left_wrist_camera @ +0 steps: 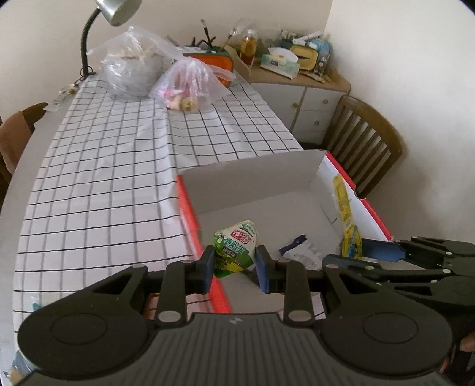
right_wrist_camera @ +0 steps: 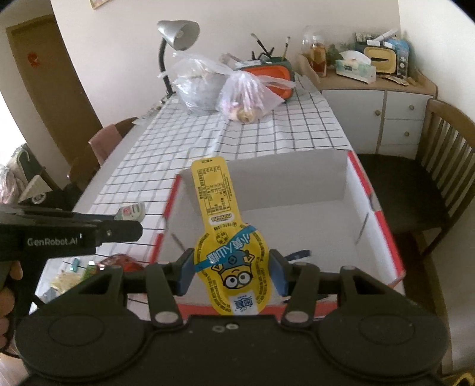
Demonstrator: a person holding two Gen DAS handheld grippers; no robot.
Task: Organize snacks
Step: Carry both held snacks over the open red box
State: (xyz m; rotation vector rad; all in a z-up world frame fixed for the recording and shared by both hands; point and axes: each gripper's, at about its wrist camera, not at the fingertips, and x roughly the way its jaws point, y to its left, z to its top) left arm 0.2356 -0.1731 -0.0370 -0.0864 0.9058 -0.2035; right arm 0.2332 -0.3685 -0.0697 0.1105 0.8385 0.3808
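While both grippers hang over the red-and-white cardboard box [left_wrist_camera: 311,175] at the near end of the counter [left_wrist_camera: 98,190], each holds 1 snack. The left gripper [left_wrist_camera: 234,268] has its jaws clamped on a green-and-white snack packet [left_wrist_camera: 236,246], which sits above the box's left wall, its top tilted toward the box interior. The right gripper [right_wrist_camera: 232,274] has its jaws pressed against the round lower part of a yellow cartoon-printed pouch [right_wrist_camera: 228,261], whose long flat tab stands up and away from the camera, over the open box. On the box floor lies 1 white packet with a dark blue end [left_wrist_camera: 299,248], near the front wall. On the checked tablecloth left of the box, in the right wrist view, more small snacks [right_wrist_camera: 89,267] lie scattered close to the counter's near edge. At the counter's far end stand 2 clear plastic bags [left_wrist_camera: 187,84] and a desk lamp [left_wrist_camera: 115,10]. A wooden chair [left_wrist_camera: 368,142] stands beside the box's right side.
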